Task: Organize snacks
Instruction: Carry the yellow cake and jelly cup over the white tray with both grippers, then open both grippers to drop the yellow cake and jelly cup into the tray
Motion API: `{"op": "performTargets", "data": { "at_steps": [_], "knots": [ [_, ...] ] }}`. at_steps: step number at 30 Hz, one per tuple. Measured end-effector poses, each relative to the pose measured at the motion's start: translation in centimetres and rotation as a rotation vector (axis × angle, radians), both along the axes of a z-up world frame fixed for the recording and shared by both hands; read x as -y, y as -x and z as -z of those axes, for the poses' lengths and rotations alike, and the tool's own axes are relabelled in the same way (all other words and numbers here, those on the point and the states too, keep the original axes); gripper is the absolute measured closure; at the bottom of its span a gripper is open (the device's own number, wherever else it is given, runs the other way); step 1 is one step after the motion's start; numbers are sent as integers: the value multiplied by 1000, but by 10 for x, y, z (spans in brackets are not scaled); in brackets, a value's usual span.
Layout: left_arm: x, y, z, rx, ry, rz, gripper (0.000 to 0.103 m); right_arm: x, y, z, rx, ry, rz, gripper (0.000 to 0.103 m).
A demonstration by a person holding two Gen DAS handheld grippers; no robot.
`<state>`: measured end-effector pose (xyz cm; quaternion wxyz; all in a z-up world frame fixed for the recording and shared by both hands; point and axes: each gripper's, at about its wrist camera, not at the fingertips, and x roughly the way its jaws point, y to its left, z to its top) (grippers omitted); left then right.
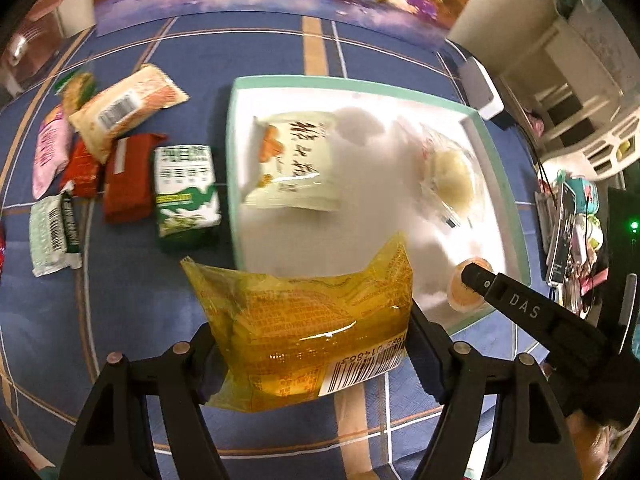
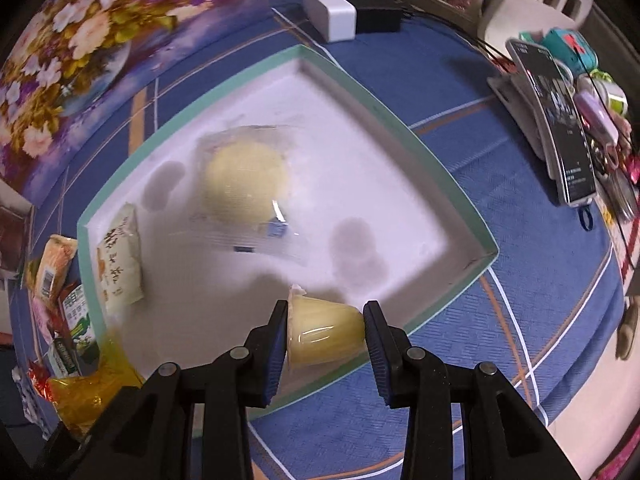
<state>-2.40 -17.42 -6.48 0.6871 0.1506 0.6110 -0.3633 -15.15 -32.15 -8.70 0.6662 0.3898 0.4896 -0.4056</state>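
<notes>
- The yellow bag [image 1: 304, 332] sits clamped between the jaws of the left hand-held gripper [image 1: 312, 356], barcode end nearest the camera. Its see-through film is printed with red text and puckers at the grip. It is held just short of the tray's near edge, probably so it can go forward and drop inside.
- The jelly cup [image 2: 322, 334] is pinched by the right hand-held gripper [image 2: 326, 332], lying sideways with its foil lid against the left pad and its base against the right. It is pale yellow and glossy, and it hangs over the tray's near corner, likely ready to be set down.
- Ahead of both, the tray [image 1: 500, 184] has a white floor and teal rim. It already holds a pale packet [image 1: 296, 164] with dark characters and a clear-wrapped round bun [image 1: 450, 172], so it looks like the collecting spot.
- Left of the tray, more snacks [image 1: 120, 160] lie loose on the blue tabletop [image 1: 200, 52], seemingly waiting their turn.
</notes>
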Motion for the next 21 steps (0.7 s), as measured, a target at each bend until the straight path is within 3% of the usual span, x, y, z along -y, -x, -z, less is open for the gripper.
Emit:
{"op": "performTargets", "data": {
  "at_steps": [4, 8, 15, 17, 19, 21],
  "knots": [
    [3, 2, -2, 1, 13, 23, 25, 0, 2, 1, 9, -8, 2, 63],
    [3, 1, -6, -3, 40, 16, 15, -1, 0, -1, 8, 1, -5, 63],
    [-4, -7, -20, 14, 63, -8, 15, -2, -1, -6, 17, 18, -15, 63],
    [-12, -12, -26, 27, 68, -23, 15, -4, -1, -8, 9, 32, -23, 56],
    [-19, -21, -30, 48, 62, -55, 15, -4, -4, -8, -2, 37, -34, 40],
    [-26, -30, -33, 62, 48, -89, 14, -5, -6, -7, -5, 36, -42, 37]
  ]
}}
